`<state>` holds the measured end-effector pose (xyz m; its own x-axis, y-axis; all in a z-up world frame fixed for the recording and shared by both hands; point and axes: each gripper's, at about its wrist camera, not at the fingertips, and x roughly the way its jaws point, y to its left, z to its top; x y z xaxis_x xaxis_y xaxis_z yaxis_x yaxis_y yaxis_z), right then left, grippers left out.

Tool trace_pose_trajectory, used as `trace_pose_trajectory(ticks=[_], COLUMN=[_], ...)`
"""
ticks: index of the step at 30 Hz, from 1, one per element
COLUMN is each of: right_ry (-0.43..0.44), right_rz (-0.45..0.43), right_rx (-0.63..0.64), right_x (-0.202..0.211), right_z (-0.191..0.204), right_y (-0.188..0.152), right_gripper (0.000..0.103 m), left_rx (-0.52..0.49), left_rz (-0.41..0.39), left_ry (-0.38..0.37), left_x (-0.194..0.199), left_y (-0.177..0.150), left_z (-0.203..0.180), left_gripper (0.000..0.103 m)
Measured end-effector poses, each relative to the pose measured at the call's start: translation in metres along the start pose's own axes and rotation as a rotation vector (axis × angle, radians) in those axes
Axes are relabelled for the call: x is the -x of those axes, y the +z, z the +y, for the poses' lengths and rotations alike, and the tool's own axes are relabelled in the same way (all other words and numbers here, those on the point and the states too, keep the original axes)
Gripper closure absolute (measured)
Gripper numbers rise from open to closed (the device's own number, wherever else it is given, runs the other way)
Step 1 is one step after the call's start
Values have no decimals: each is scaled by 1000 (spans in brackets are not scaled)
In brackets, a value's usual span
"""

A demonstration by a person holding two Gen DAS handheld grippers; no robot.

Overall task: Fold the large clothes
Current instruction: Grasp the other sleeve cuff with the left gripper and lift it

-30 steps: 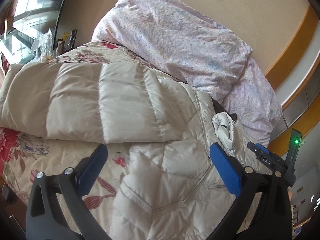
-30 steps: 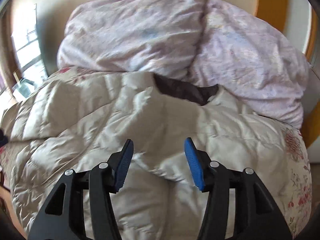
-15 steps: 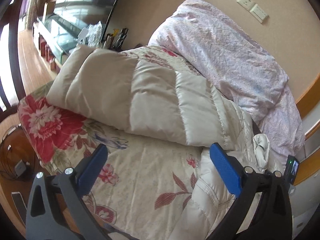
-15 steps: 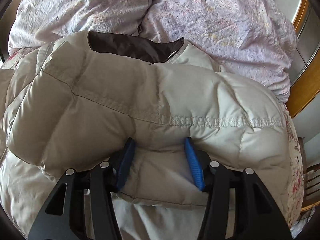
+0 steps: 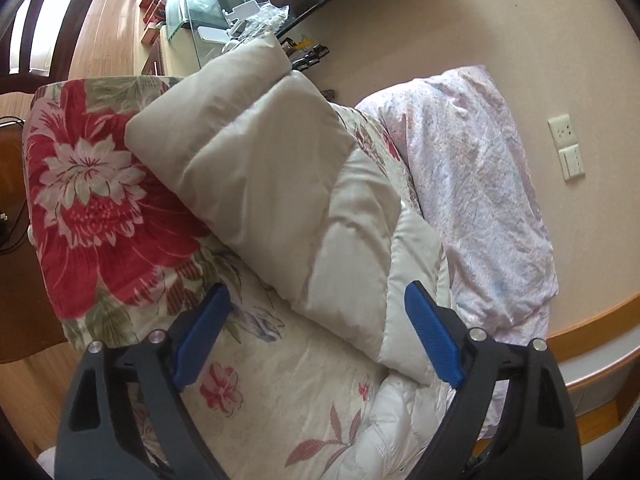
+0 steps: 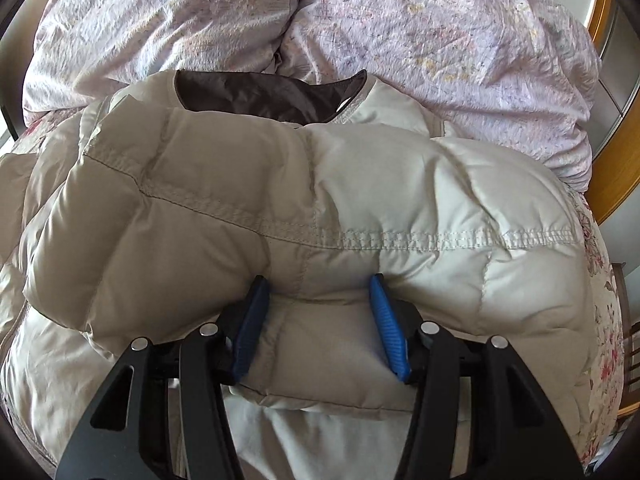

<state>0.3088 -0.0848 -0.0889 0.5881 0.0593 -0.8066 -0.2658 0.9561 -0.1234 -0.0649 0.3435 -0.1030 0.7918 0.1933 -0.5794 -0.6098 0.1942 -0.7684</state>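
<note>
Jacket (image 6: 304,208) on bedspread (image 5: 104,216), pillows (image 6: 440,40) behind it, against wall (image 5: 460,24)

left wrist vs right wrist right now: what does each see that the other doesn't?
Left wrist only: the jacket's outstretched sleeve lying across the floral bedspread, the wall sockets, a glass shelf unit, and the open left gripper holding nothing.
Right wrist only: the dark brown collar lining and the right gripper with its fingers pressed into a puffy fold.
Both: the beige down jacket and the pale crumpled duvet.
</note>
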Motion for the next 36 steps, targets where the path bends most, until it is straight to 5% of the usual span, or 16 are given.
trace_pose_trajectory(ticks=[12, 17, 22, 30, 36], right_ry=[-2, -4, -4, -11, -12], right_rz=[-5, -8, -13, -17, -22], right_rx=[2, 4, 6, 15, 19], right_x=[-1, -1, 0, 0, 0], right_z=[0, 0, 1, 2, 2], right_y=[0, 0, -1, -1, -2], right_gripper=[48, 48, 48, 48, 48], left_rx=[72, 92, 119, -92, -315], left_rz=[-59, -56, -31, -89, -132], left_ry=[-4, 0, -29, -36, -128], left_x=[-5, -13, -18, 0, 20], left_y=[23, 29, 40, 55, 46], left_z=[12, 21, 30, -41, -132], left_gripper=[44, 74, 87, 95, 95])
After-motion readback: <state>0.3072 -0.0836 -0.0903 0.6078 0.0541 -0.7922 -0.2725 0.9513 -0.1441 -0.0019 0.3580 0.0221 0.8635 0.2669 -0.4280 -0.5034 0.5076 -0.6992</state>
